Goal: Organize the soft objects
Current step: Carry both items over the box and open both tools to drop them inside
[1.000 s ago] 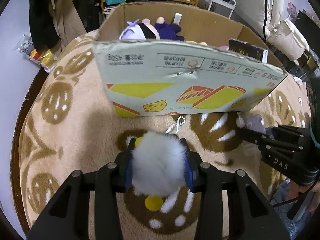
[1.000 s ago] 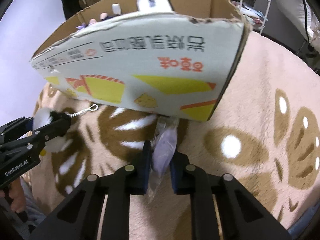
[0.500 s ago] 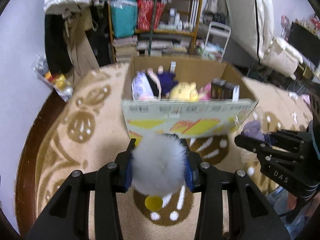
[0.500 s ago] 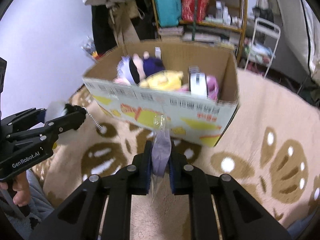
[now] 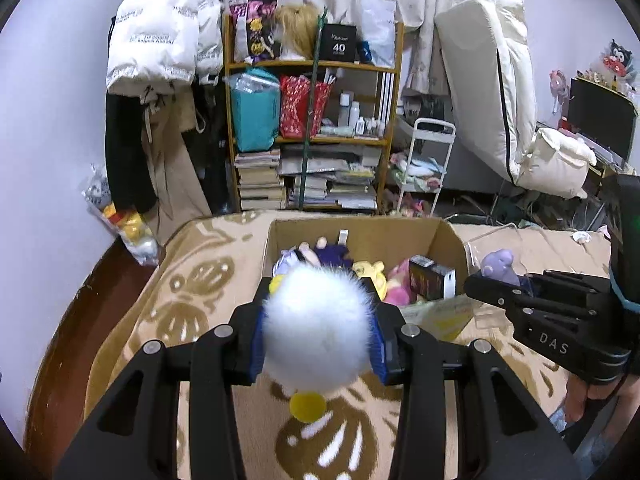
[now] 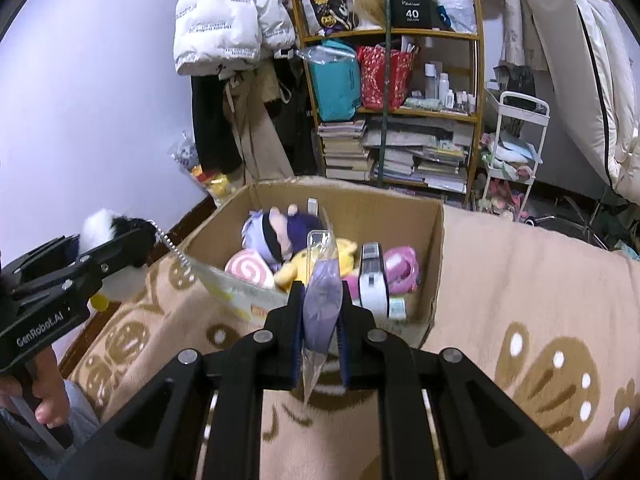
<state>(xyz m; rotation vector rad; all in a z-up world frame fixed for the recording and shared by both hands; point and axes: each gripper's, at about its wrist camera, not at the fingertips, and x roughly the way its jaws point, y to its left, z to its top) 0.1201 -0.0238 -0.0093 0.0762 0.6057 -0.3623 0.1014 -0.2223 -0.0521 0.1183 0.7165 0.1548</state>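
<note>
Now, left tongs (image 5: 318,334): clamped on the white pom-pom toy (image 5: 316,326), held up just short of the cardboard box (image 6: 434,248).
Right tongs (image 6: 320,312): pressed together on the bagged purple plush (image 6: 322,300), at the box's near wall.
Risk, pom-pom: fluffy and squashy, so I'd guess it could slip out before reaching the box; its bead chain (image 6: 170,244) dangles near the box's left corner and might snag the rim.
Risk, bag: slick film, gripped by a thin part; likely to slide free, or catch the near flap.
Risk, tongs: side by side before the box, they could bump.
Writing, nearest: "GenRobot.AI" on the left tool, "DAS" on the right.
Writing, beyond the box: "40" on a black box (image 5: 339,44) atop the shelf (image 5: 312,142); the white jacket's print is unreadable.
</note>
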